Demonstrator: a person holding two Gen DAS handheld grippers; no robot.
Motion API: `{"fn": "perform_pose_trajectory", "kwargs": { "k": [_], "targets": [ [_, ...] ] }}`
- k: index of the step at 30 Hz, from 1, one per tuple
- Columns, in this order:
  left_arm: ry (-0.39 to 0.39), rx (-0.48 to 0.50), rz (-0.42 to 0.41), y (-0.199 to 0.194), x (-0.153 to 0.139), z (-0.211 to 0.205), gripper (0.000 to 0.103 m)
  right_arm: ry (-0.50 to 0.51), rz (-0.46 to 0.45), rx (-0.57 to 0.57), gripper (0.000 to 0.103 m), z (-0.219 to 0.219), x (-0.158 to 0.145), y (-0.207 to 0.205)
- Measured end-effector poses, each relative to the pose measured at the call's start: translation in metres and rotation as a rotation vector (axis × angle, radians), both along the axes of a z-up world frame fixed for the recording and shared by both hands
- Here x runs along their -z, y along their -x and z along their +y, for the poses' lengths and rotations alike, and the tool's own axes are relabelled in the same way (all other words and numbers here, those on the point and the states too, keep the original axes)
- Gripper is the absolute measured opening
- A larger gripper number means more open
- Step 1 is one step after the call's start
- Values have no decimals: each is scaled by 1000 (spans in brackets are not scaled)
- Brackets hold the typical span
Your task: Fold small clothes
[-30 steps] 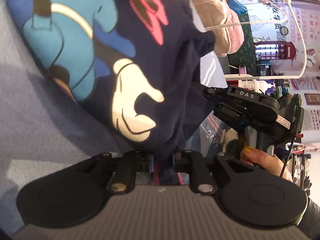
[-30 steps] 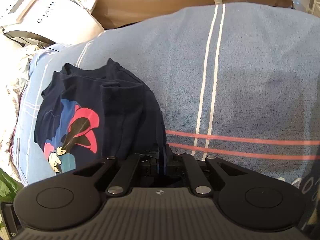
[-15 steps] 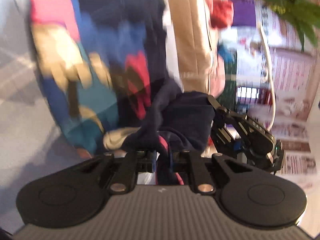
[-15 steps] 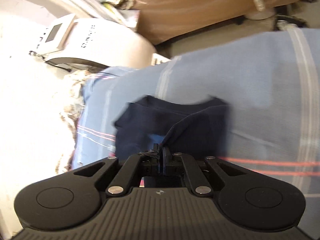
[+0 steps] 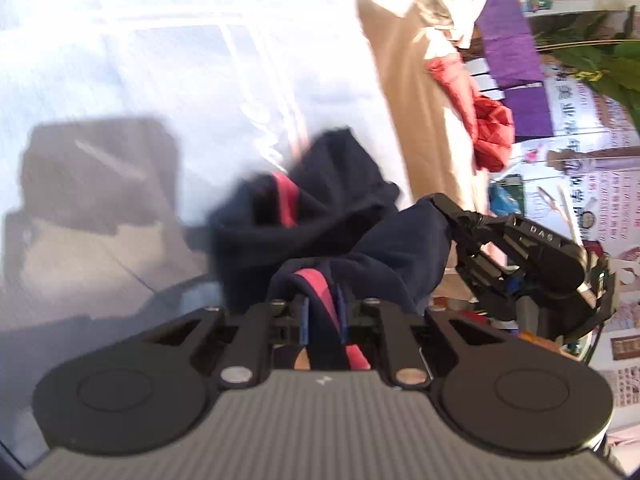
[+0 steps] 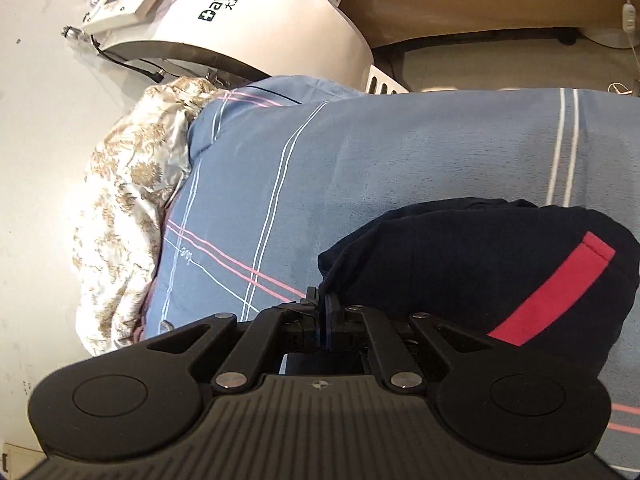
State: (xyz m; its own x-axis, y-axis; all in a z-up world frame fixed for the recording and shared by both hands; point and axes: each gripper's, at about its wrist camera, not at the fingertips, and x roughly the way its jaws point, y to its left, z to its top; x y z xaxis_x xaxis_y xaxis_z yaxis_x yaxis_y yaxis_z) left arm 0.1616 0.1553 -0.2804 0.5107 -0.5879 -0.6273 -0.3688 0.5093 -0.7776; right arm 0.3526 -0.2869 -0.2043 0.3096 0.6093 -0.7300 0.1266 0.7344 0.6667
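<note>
Garment [image 6: 472,264] bunched on bedsheet [image 6: 360,160], red stripe diagonal; left hand-held gripper [image 5: 322,314], right hand-held gripper [image 6: 323,322] both clamp it.

A second ago the navy T-shirt [image 6: 460,264] lay spread with its cartoon print showing; now it's doubled over on the blue bedsheet [image 6: 360,168], print hidden, only a red stripe [image 6: 552,292] visible, bunched between the left gripper [image 5: 322,316] and right gripper [image 6: 325,320].
</note>
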Motion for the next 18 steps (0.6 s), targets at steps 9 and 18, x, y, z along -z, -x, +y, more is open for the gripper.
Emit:
{"fn": "perform_pose_trajectory", "kwargs": {
  "k": [9, 18],
  "targets": [
    [-637, 318, -301, -16, -81, 3, 94, 185, -122, -14, 74, 20, -10, -5],
    [-786, 767, -536, -33, -97, -81, 70, 393, -310, -153, 73, 9, -33, 39]
  ]
}}
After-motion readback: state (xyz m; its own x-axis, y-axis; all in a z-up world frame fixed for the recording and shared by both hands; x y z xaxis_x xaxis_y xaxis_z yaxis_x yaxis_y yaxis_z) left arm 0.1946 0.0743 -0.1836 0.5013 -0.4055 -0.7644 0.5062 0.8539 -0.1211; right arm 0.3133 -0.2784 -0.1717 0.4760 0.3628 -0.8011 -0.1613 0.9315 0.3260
